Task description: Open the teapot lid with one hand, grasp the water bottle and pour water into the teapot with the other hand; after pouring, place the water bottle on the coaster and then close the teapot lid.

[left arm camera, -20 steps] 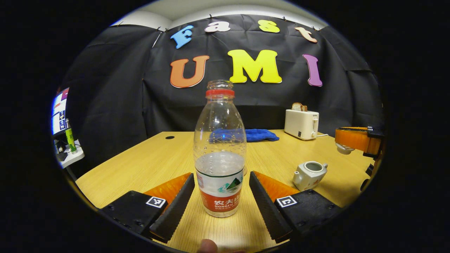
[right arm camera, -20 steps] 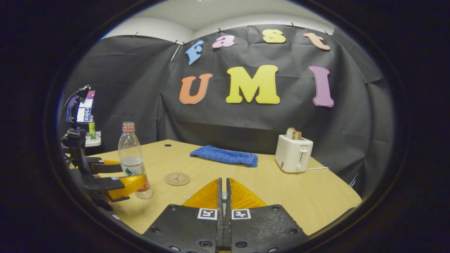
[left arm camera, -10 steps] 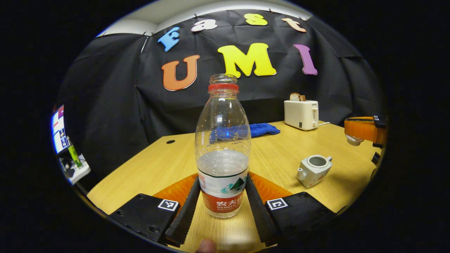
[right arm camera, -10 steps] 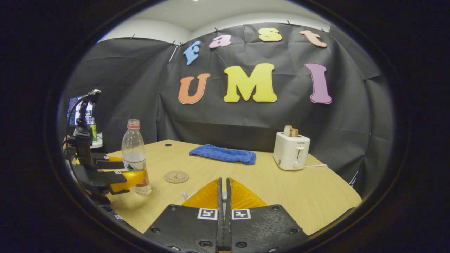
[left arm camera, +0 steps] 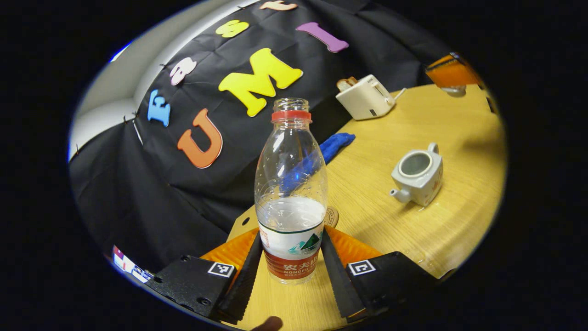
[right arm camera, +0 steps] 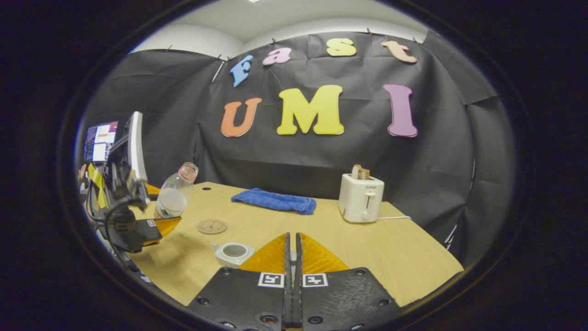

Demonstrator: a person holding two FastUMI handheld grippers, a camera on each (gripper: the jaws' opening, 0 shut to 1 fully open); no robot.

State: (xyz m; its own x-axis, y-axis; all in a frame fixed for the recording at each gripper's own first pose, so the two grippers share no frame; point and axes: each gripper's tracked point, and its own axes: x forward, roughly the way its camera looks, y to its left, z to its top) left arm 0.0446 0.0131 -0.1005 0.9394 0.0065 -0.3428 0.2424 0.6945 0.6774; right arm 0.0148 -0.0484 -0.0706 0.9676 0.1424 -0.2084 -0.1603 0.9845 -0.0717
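A clear water bottle (left arm camera: 291, 184) with a red neck ring, no cap and a little water is clamped at its label between the fingers of my left gripper (left arm camera: 290, 239). In the right gripper view the bottle (right arm camera: 174, 195) hangs above the table, leaning towards the white teapot (right arm camera: 233, 252). The teapot (left arm camera: 417, 177) stands open on the table (left arm camera: 413, 230), right of the bottle. A round coaster (left arm camera: 331, 216) lies just behind the bottle. My right gripper (right arm camera: 292, 236) is shut; in the left gripper view it (left arm camera: 452, 73) holds the white lid (left arm camera: 455, 91) above the table's far right.
A white toaster (right arm camera: 361, 197) with bread stands at the back right, its cord trailing right. A blue cloth (right arm camera: 274, 201) lies at the back middle. A monitor (right arm camera: 98, 140) stands beyond the table's left edge. The coaster (right arm camera: 212, 226) lies between the bottle and the teapot.
My left gripper closed on the bottle, lifted it off the table and tilted it towards the teapot. The right gripper stayed shut and shifted slightly, bringing the teapot into its view.
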